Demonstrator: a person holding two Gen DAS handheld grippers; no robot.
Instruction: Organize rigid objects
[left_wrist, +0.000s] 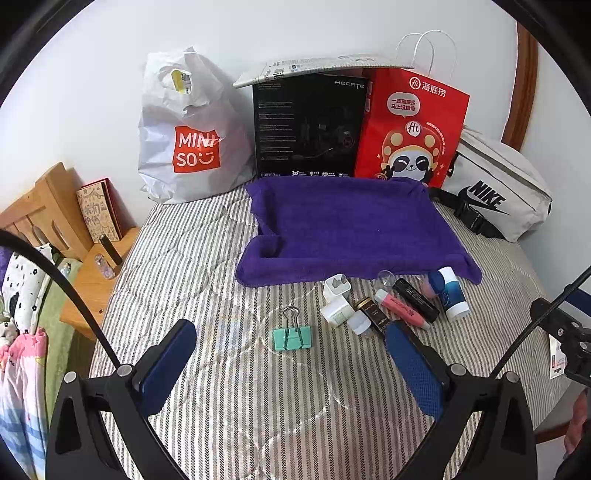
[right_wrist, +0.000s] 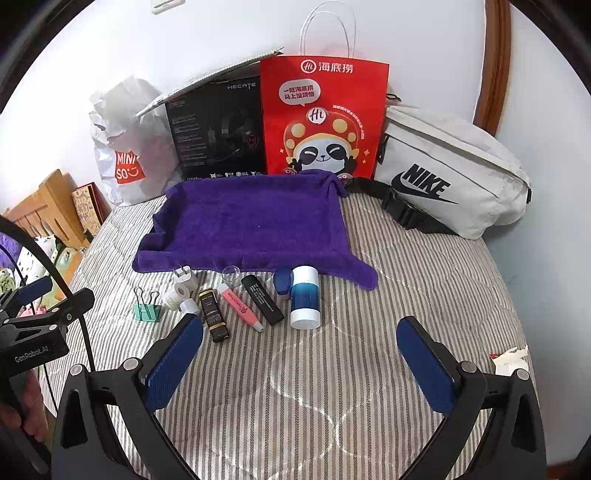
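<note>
With both the left gripper (left_wrist: 291, 358) and the right gripper (right_wrist: 299, 354) wide and empty, the left should close squarely on the clip (left_wrist: 292, 336) at its 12 o'clock, then carry it to the towel (left_wrist: 347, 225).

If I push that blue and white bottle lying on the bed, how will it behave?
The blue and white bottle lies on its side and looks cylindrical, so it would probably roll sideways. The striped quilt looks soft, which may slow it. It seems rigid plastic, likely slippery between open jaws.
</note>
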